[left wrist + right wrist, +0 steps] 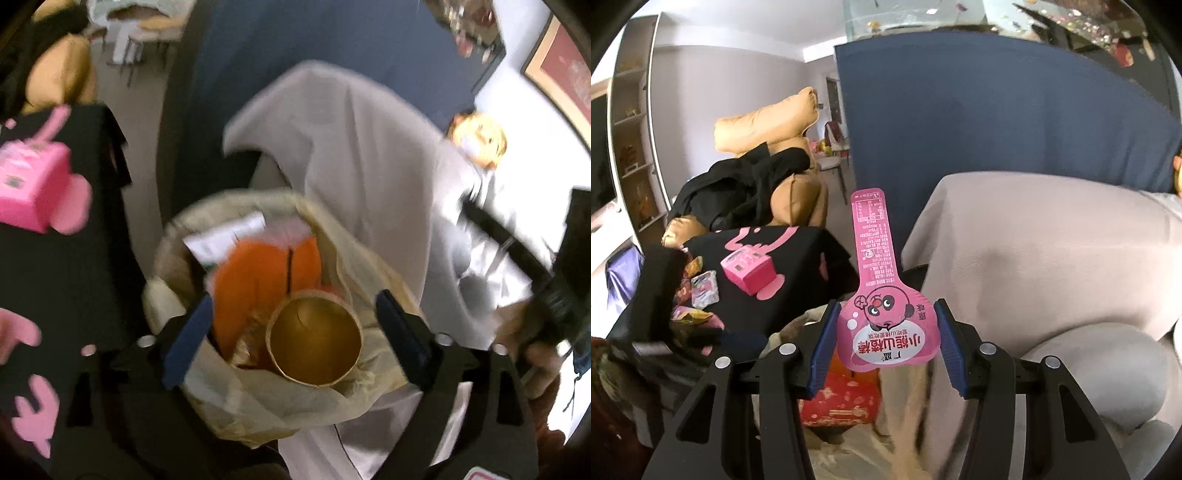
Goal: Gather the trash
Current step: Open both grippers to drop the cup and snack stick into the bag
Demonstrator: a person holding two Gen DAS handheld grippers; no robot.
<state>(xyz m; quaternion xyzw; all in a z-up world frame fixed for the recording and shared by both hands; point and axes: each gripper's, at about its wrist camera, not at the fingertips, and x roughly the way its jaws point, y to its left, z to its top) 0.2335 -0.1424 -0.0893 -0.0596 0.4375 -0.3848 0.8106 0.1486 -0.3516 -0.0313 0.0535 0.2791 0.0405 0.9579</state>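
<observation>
In the left wrist view, a trash bin (166, 236) lined with a pale yellow bag sits right under my left gripper (294, 298). A brown paper cup (314, 339) lies in it, mouth up, on top of an orange wrapper (258, 273) and white paper (225, 240). The jaws stand wide on either side of the cup with gaps on both sides, touching nothing. In the right wrist view, my right gripper (885, 306) is shut on a pink lollipop-shaped snack wrapper (875, 258), which stands upright between the blue pads (823, 339).
A black-draped table (812, 251) at left carries a pink box (750, 273) and several loose snack wrappers (701, 291). A grey-covered seat (1052, 258) stands at right before a blue partition (997, 110). A hand (517, 328) holds the other gripper beside the bin.
</observation>
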